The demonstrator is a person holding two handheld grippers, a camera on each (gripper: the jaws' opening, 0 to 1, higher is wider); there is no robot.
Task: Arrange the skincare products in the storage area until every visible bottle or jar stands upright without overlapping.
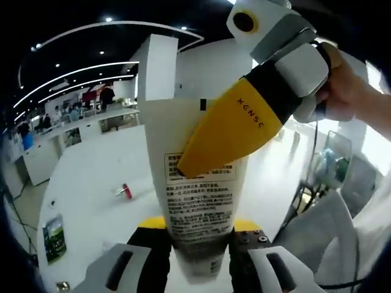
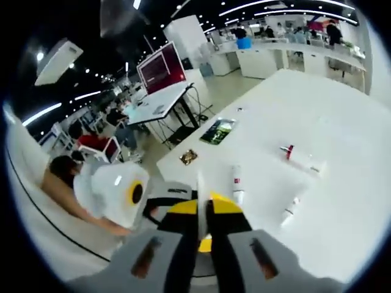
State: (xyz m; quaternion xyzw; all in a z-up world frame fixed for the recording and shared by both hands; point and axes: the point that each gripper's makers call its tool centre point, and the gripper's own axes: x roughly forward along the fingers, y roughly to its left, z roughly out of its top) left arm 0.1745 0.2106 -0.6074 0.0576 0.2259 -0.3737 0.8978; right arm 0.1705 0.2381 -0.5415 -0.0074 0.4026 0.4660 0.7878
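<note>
1. Broadly, the white bench (image 2: 342, 122) carries a lying tube with a red cap (image 2: 300, 157) and two more small white tubes (image 2: 237, 183).
2. Above it, the white tube (image 1: 194, 183) with printed text is clamped in the left claw (image 1: 198, 256).
3. The right claw (image 2: 204, 220) pinches the tube's flat top edge.

A large open hall with a dark ceiling (image 1: 73, 18) lined by curved light strips (image 1: 67, 82), a white pillar (image 1: 156, 67), far white counters (image 2: 287, 58) and a red screen (image 2: 162, 68)
</note>
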